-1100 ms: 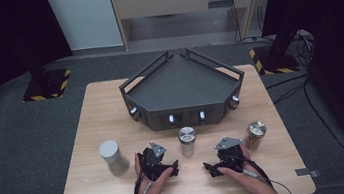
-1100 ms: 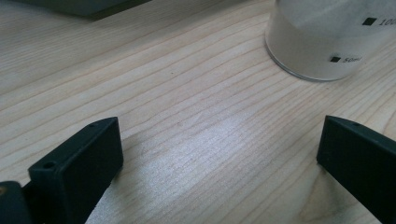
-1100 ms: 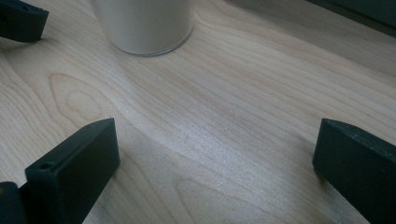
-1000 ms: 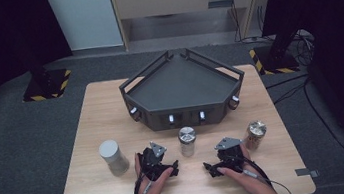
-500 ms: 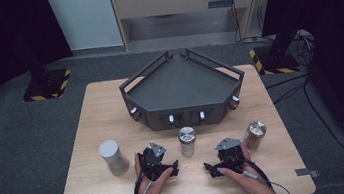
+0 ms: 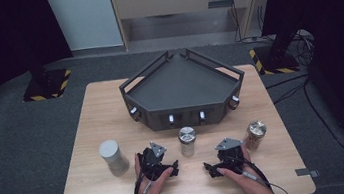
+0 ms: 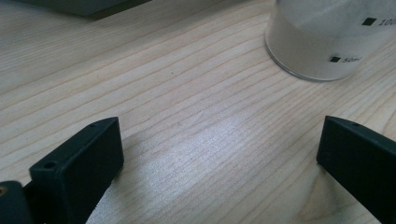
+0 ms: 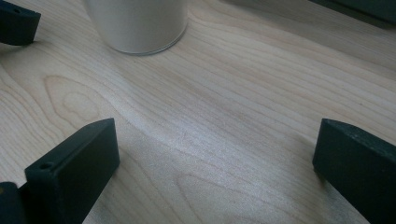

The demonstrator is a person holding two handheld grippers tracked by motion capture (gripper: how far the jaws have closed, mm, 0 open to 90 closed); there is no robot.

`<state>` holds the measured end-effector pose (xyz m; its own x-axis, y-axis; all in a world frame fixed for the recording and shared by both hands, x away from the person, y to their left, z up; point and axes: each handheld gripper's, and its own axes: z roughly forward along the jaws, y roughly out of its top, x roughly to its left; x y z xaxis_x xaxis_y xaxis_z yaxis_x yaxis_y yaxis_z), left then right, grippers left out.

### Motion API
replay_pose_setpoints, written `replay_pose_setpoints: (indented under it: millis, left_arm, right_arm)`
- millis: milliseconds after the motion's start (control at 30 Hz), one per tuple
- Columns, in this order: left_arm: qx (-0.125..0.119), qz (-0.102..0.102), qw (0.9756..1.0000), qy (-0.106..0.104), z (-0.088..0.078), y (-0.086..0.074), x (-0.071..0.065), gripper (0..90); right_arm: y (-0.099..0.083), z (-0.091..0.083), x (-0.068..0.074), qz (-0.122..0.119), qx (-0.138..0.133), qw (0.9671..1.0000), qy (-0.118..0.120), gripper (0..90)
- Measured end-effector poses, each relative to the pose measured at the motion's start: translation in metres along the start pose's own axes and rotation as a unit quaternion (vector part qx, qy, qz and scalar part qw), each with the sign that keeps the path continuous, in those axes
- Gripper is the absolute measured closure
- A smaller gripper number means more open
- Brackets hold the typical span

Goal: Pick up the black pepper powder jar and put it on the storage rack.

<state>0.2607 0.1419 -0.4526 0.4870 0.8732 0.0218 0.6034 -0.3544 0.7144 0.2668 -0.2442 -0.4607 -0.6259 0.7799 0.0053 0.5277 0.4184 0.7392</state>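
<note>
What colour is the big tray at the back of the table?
The tray is dark grey, nearly black; the high view shows it best.

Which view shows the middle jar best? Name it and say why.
The high view: the middle jar stands whole there, metal lid on, upright between the two grippers on the table. The left gripper view catches its lower wall with printed volume marks; the right gripper view catches its base, beyond open jaws.

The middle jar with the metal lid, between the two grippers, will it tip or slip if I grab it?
The middle jar stands upright and taller than wide, so a high push could tip it. Its wall looks smooth, perhaps glass, so likely slippery, stiff and breakable. On its side it would probably roll.
</note>
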Motion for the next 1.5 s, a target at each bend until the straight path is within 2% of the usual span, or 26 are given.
replay_pose_setpoints:
  millis: [333,733,1500]
  left_arm:
    - [-0.005,-0.001,1.0,0.008,-0.01,-0.003,-0.003,1.0]
    - [-0.031,0.021,0.9993,0.008,-0.043,0.013,-0.008,1.1]
    - [-0.065,0.031,0.9973,0.014,-0.098,0.039,0.002,1.6]
  right_arm:
    - [0.0,0.0,0.0,-0.001,0.0,1.0,0.0,0.6]
    - [0.0,0.0,0.0,-0.001,0.0,1.0,0.0,0.6]
    - [0.0,0.0,0.0,0.0,0.0,1.0,0.0,0.6]
